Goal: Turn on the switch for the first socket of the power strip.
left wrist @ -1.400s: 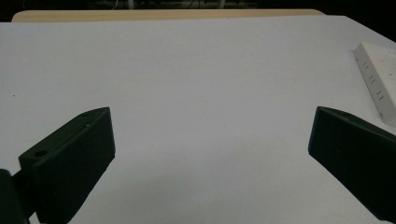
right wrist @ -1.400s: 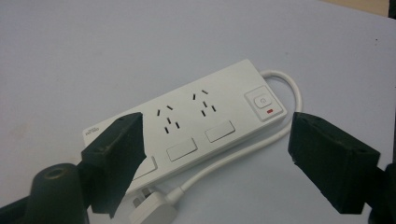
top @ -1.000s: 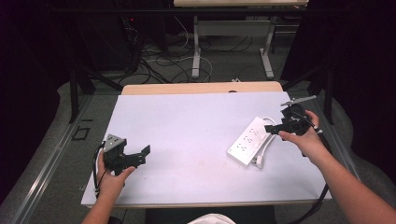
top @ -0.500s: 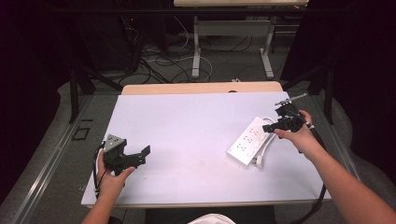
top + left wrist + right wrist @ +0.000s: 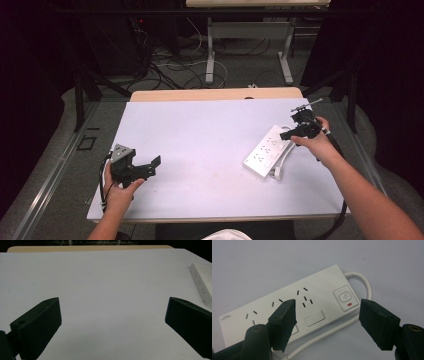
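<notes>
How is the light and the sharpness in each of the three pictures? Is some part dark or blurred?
High view: the white table is evenly lit, the surroundings very dark, everything slightly soft. Left gripper view: dim, its near jaws soft-edged. Right gripper view: brightest and sharpest on the power strip; a soft shadow lies beside its cable; the right gripper shows blurred jaws.

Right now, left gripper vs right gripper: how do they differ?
The left gripper sits near the table's front left over bare surface; the right gripper is at the right, over the white power strip. The left gripper's jaws frame nothing; the right gripper's jaws flank the strip's switch end, apart from it. Both are open, hand-held and empty.
</notes>
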{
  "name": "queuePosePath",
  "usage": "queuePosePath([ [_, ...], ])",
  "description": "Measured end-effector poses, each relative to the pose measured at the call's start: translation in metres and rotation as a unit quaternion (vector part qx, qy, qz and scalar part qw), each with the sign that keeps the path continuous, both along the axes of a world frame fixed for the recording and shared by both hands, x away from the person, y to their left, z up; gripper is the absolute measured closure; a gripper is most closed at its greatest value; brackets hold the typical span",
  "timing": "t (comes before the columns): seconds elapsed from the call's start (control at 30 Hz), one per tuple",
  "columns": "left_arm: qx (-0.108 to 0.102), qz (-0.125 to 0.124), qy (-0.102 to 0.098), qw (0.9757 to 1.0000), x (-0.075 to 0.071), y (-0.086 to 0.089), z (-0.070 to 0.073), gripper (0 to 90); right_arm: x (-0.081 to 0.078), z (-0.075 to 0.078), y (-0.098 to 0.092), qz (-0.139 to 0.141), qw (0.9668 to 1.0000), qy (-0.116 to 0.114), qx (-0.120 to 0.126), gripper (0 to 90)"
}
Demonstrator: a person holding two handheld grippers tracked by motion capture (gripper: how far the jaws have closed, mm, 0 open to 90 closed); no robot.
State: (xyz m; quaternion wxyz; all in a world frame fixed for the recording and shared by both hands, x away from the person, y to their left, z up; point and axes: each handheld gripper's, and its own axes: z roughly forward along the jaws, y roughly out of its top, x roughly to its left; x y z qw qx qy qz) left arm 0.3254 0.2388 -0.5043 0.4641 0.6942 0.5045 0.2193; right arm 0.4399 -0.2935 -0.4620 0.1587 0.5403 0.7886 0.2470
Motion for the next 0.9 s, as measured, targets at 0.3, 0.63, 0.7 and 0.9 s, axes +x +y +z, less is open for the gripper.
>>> queuePosePath([
  [0.3, -0.003, 0.003, 0.000, 1.0000, 0.000, 0.001, 0.000, 0.3, 0.011, -0.006, -0.002, -0.011, 0.9999, 0.012, 0.000, 36.7],
  [0.63, -0.002, 0.001, 0.002, 1.0000, 0.000, 0.001, 0.000, 0.3, 0.016, -0.009, -0.001, -0.013, 0.9997, 0.022, 0.001, 50.4],
  [0.7, -0.002, 0.001, 0.001, 1.0000, 0.000, 0.000, 0.000, 0.3, 0.017, -0.010, -0.001, -0.009, 0.9997, 0.024, -0.002, 54.6],
  [0.9, -0.001, 0.001, 0.001, 1.0000, 0.000, 0.000, 0.000, 0.3, 0.018, -0.013, 0.000, -0.008, 0.9989, 0.047, -0.005, 67.0],
])
